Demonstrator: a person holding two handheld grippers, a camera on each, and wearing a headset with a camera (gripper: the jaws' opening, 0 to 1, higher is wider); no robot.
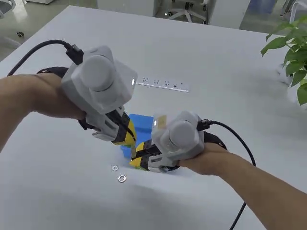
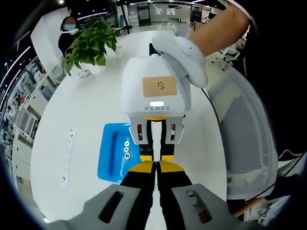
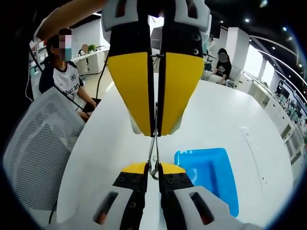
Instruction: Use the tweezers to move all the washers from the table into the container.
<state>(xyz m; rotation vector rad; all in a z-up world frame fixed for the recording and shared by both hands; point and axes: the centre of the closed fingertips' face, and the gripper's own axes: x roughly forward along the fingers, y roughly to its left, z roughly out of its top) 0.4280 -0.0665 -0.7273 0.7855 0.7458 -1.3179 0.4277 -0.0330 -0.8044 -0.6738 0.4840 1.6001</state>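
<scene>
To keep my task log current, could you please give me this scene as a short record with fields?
tweezers: span between the two grippers
left gripper: shut on tweezers
right gripper: shut on tweezers, nose to nose with left gripper
container: blue, on table
washers inside: three
washers on table: two, near container

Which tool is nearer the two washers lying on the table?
Right. The right tool sits low just beside the washers; the left tool tilts down from higher, over the blue container. Both pinch the tweezers.
</scene>
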